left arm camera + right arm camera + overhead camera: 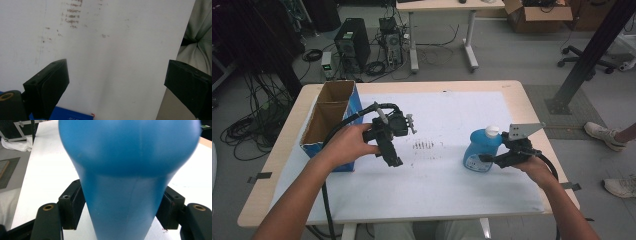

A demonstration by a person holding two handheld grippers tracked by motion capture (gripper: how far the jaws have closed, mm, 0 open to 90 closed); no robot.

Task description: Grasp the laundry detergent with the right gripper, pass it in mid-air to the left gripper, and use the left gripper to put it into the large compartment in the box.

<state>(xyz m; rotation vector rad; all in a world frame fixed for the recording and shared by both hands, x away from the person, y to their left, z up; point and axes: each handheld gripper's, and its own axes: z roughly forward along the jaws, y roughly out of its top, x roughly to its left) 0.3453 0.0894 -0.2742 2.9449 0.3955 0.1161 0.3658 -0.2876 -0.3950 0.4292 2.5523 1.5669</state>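
A person sits at a table [522, 95] with a big white sheet [452, 115] on top, and holds a gripper in each hand. The right gripper [492, 159] is at about 4 o'clock on the table. Its two black jaws press on both sides of a blue bottle [479, 150], so it is holding the bottle. In the right gripper view the blue bottle [125, 182] fills the middle, and a black jaw touches it on each side. The bottle has a white cap [492, 131] that points toward 1 o'clock, and its fat end with a label is near 7 o'clock. I cannot tell if the bottle rests on the sheet or hangs a little above it. The left gripper [393, 161] is at about 9 o'clock, held in the left hand [352, 145], and it points down at the sheet. In the left gripper view its jaws stand wide apart with nothing between them. Some small dark marks [423, 145] are on the sheet between the two grippers. A brown box with blue sides [329, 117] sits open at 10 o'clock, just beside the left hand.
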